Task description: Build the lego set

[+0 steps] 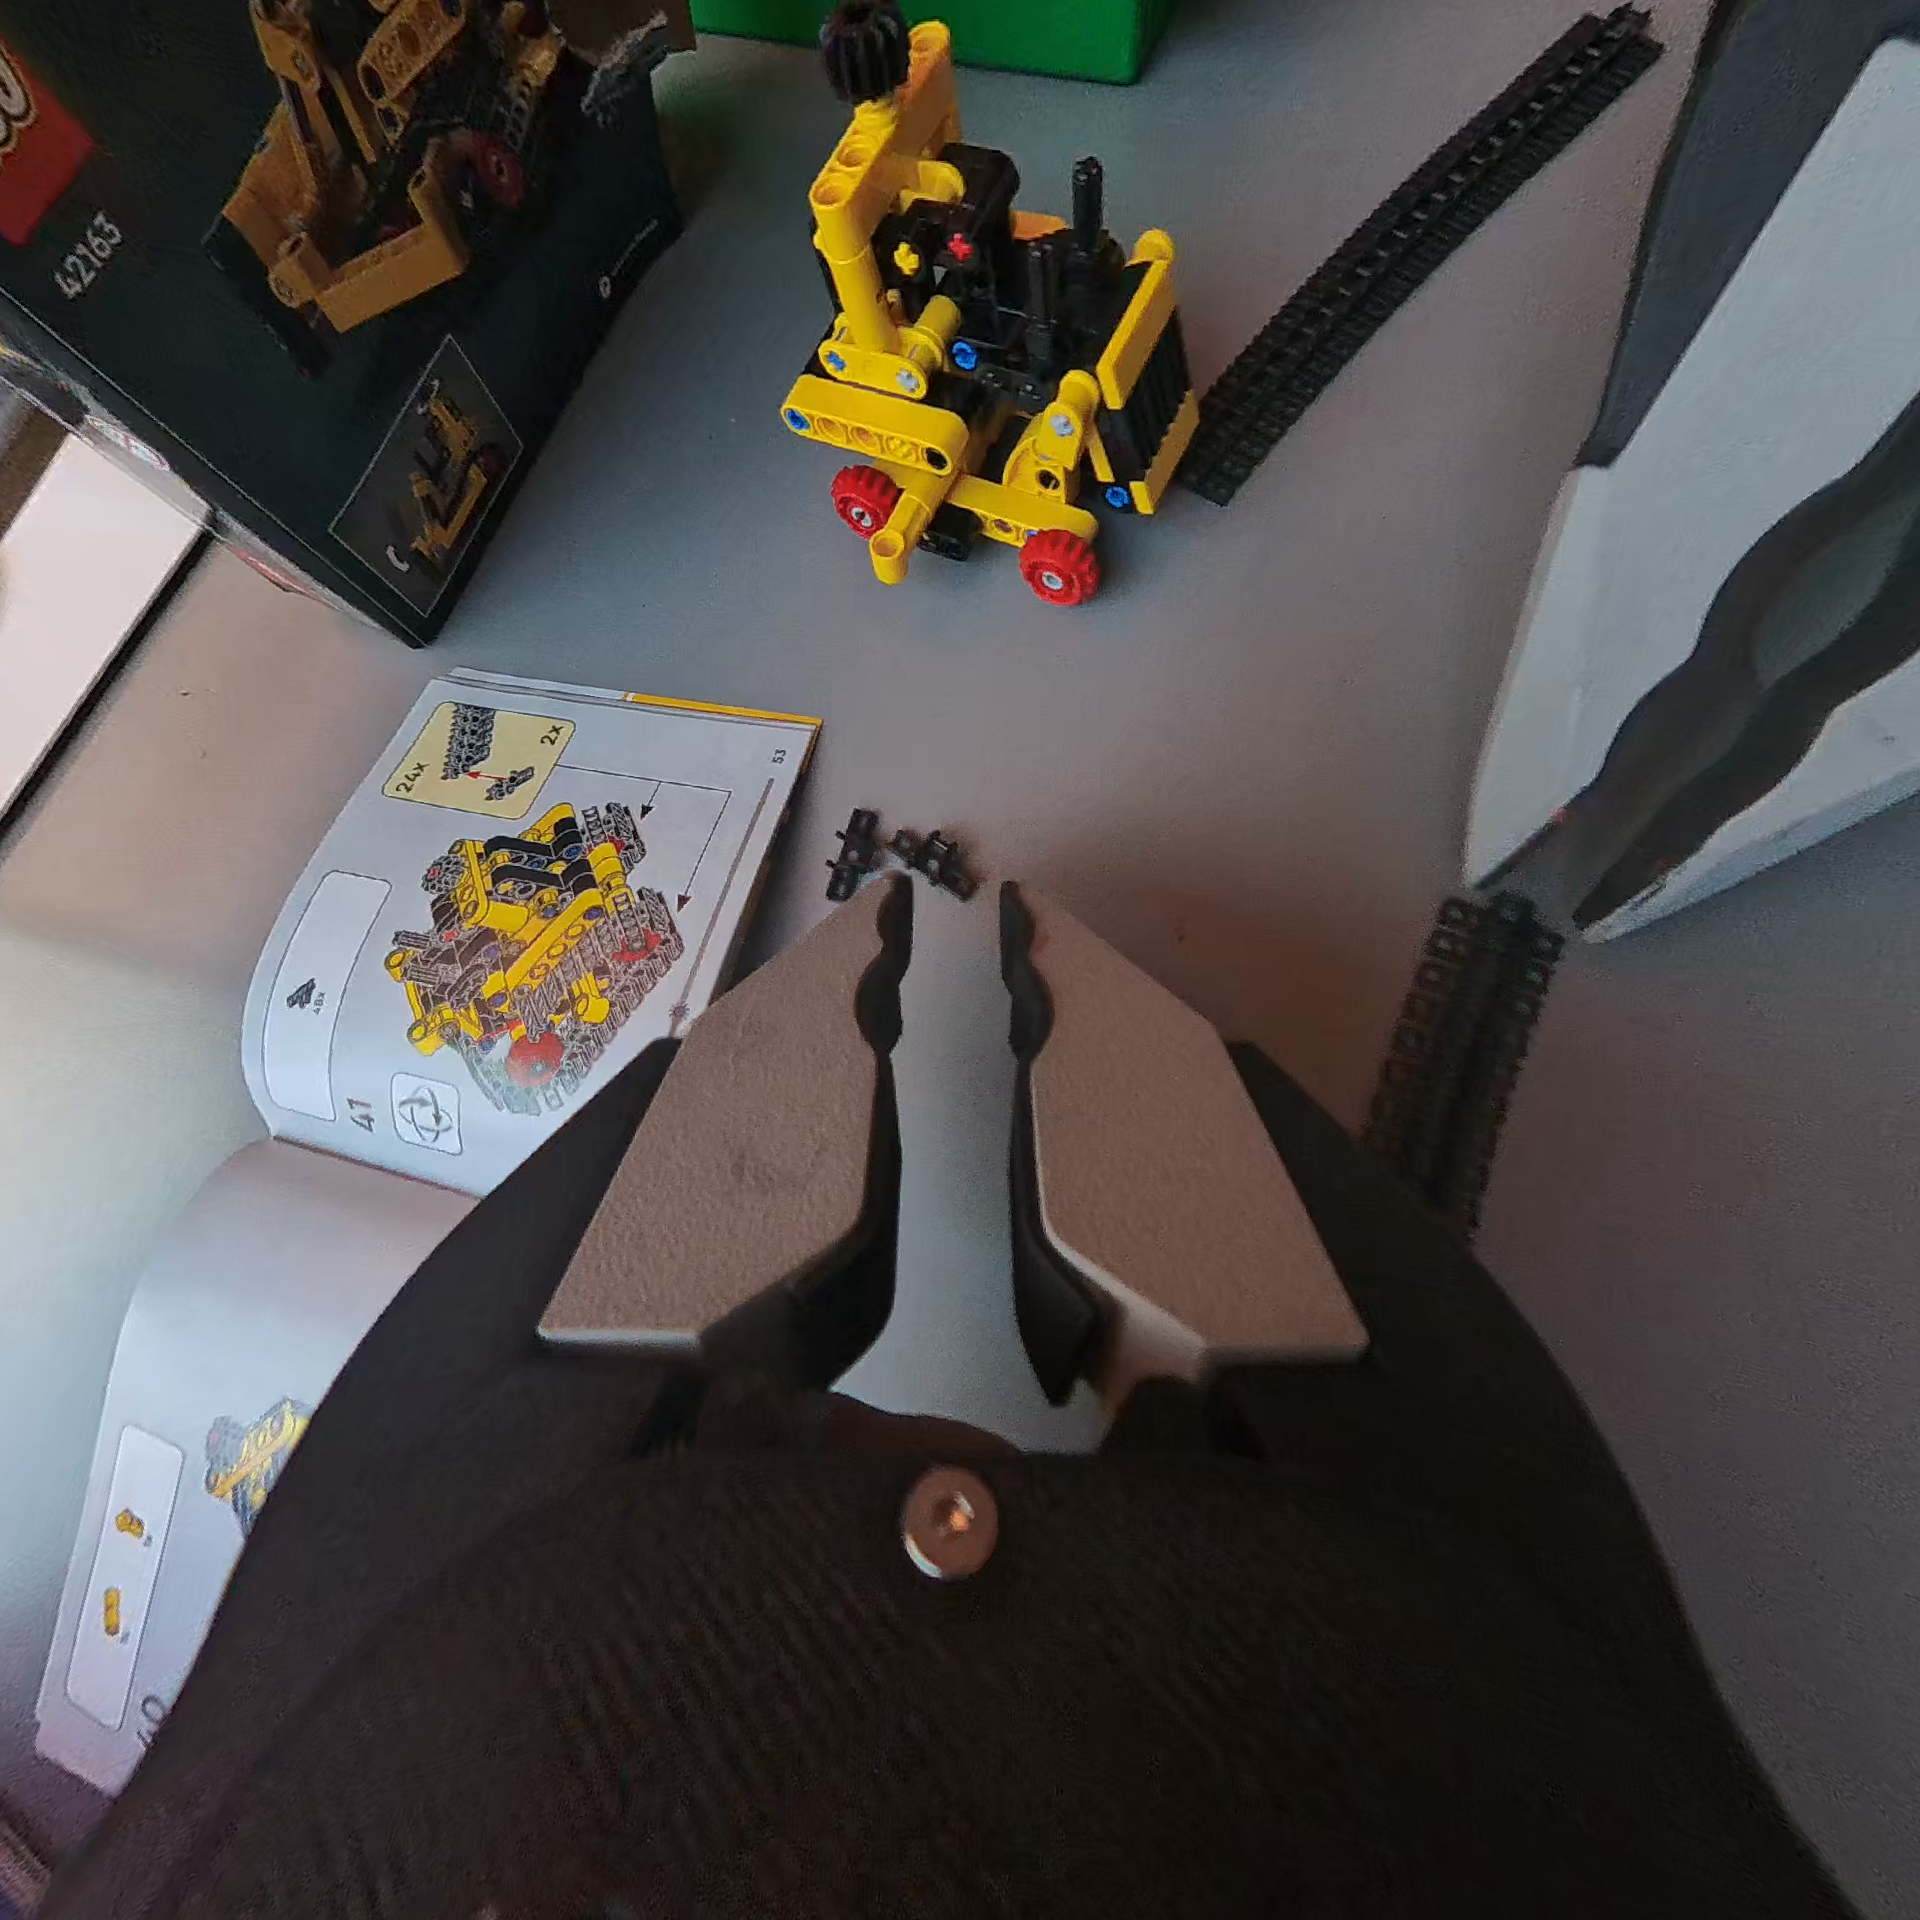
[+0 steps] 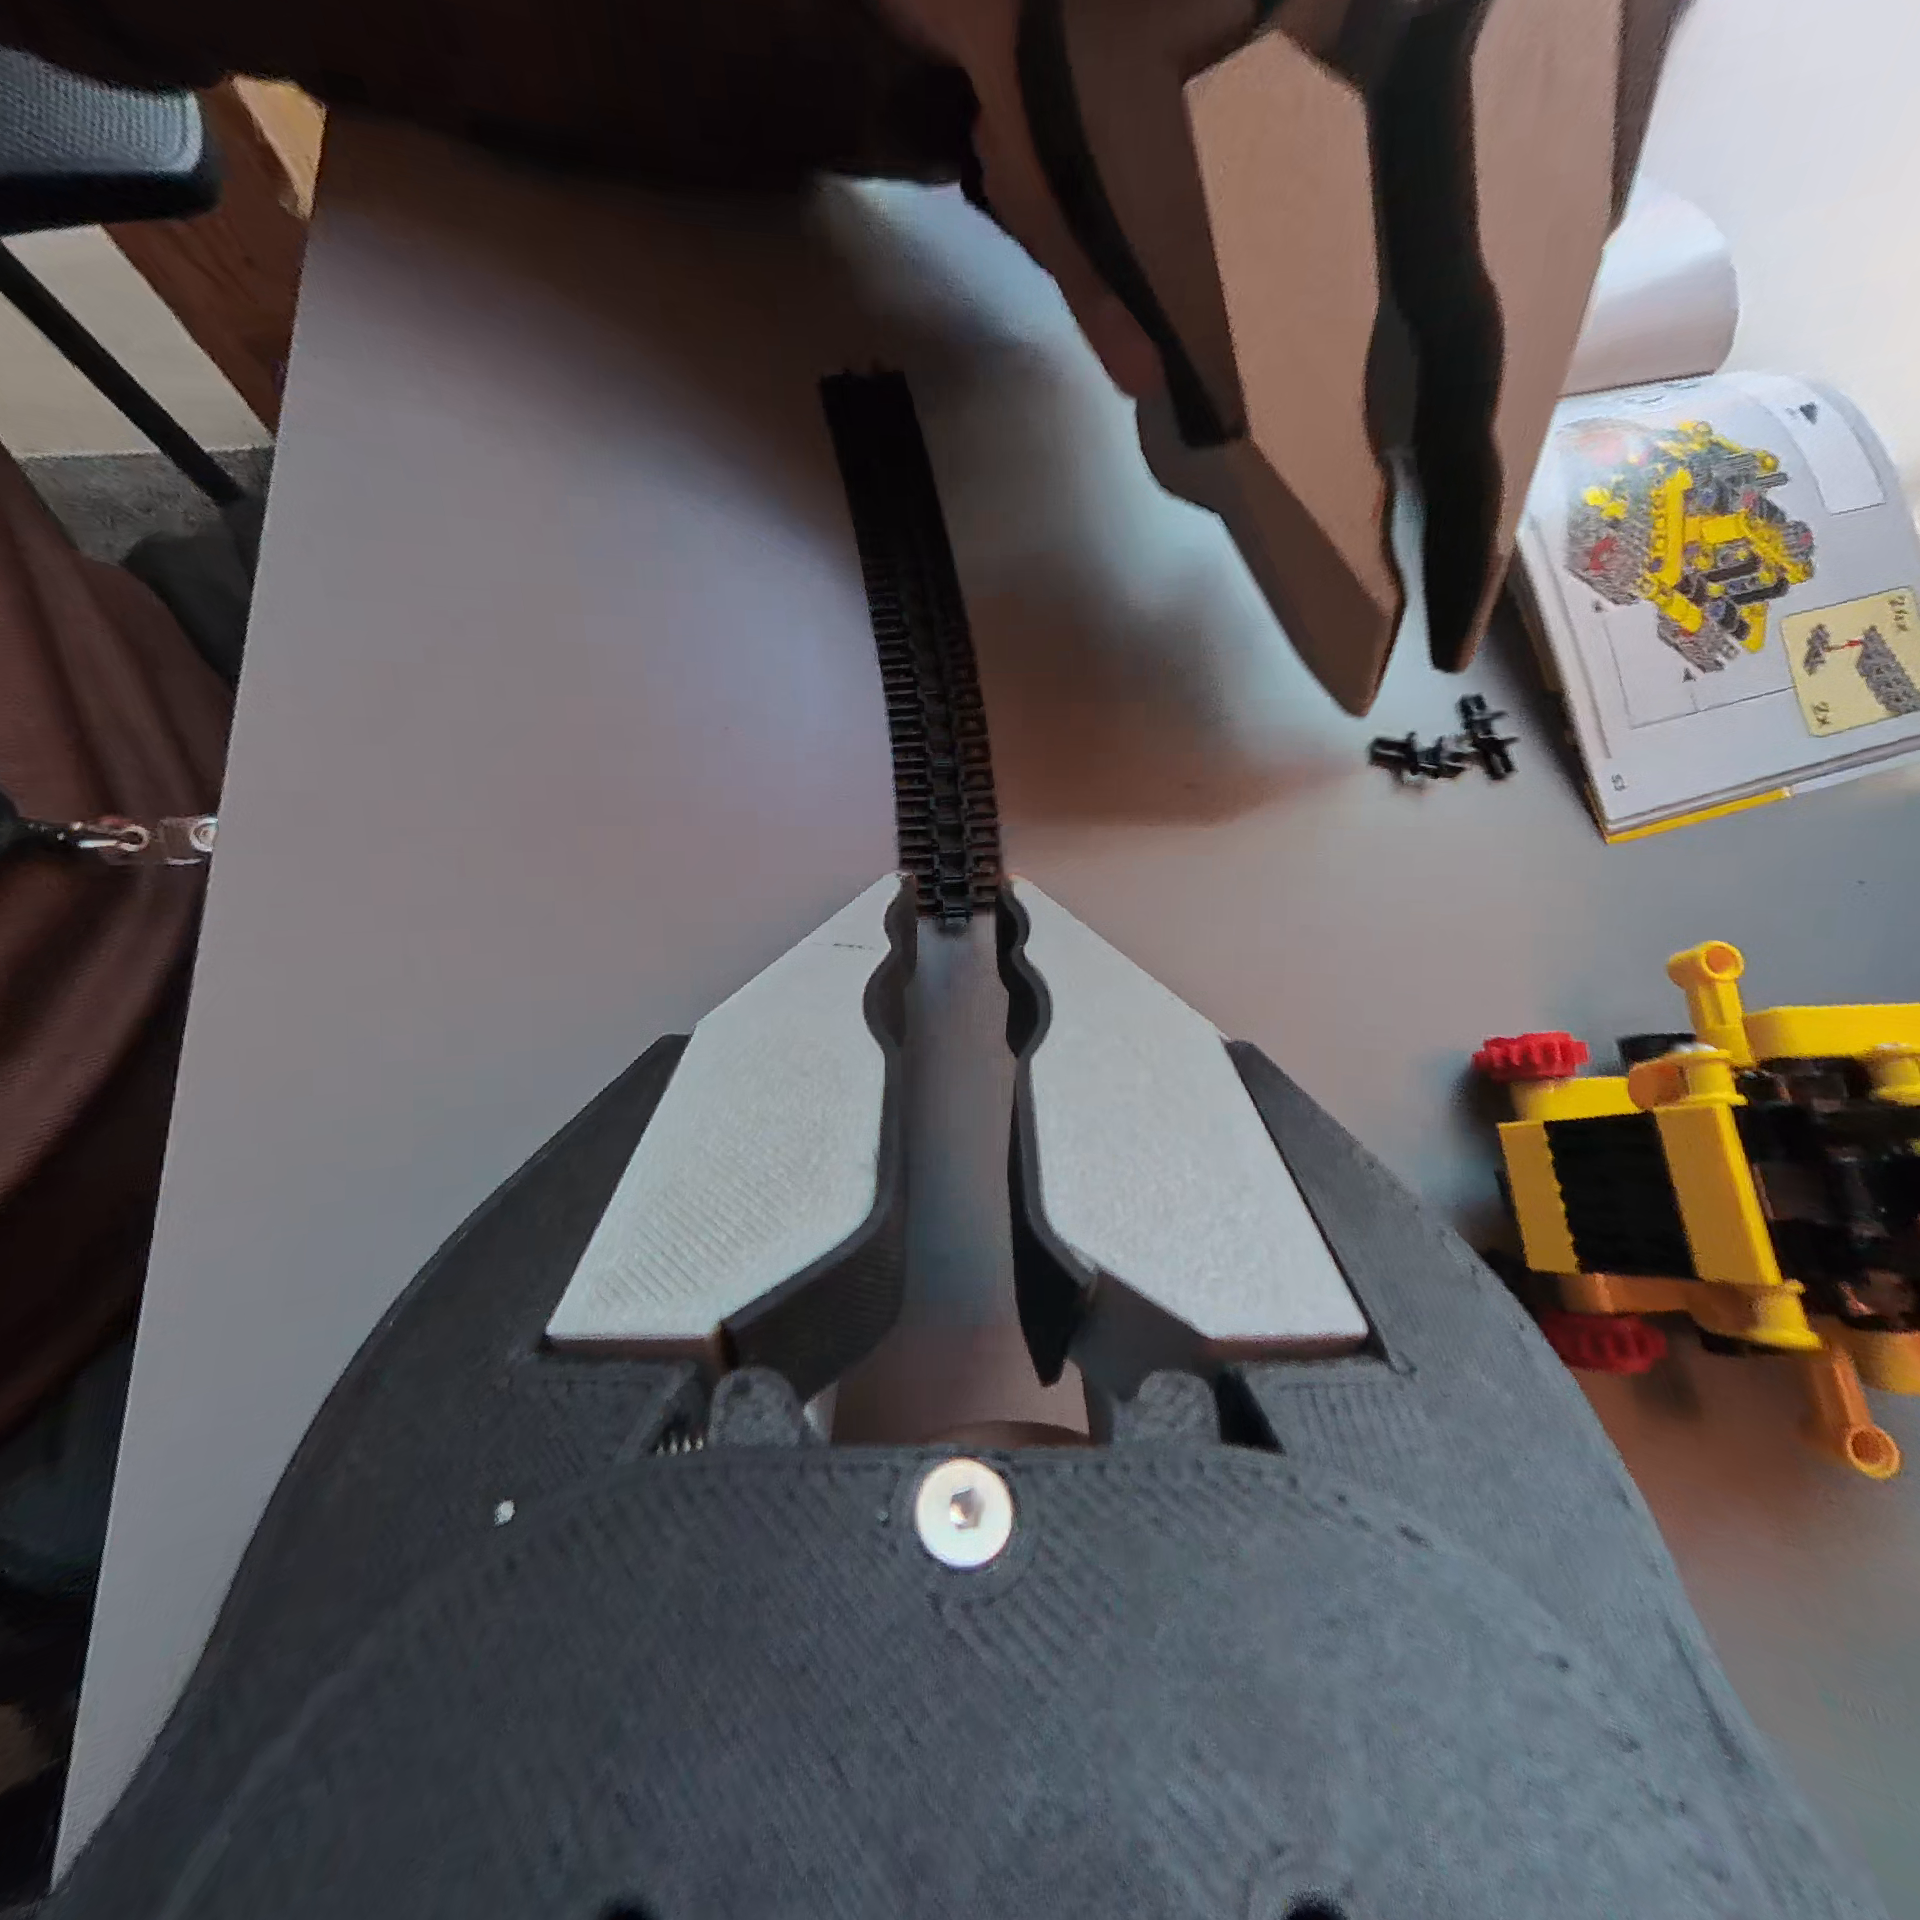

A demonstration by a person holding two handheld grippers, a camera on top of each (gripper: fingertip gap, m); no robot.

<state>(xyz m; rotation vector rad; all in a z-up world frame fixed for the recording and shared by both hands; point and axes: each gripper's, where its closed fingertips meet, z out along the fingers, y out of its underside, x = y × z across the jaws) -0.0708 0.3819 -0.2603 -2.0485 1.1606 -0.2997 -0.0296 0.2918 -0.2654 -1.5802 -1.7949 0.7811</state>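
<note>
Right wrist view: my right gripper [image 2: 958, 902] nips the black track strip [image 2: 920, 644] lying on the surface [image 2: 540, 644]; left gripper [image 1: 956, 894], jaws slightly apart, empty, above loose links [image 1: 902, 858]. Yellow bulldozer [image 2: 1704, 1174] cropped at the frame edge.

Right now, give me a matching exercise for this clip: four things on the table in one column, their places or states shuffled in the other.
1. loose track links
2. track strip
3. yellow vehicle
4. instruction booklet

A. lying open
B. end between right gripper's fingertips
C. standing on red wheels
D. just ahead of left gripper's fingertips

Pairs: 1-D, 2-B, 3-C, 4-A
</note>
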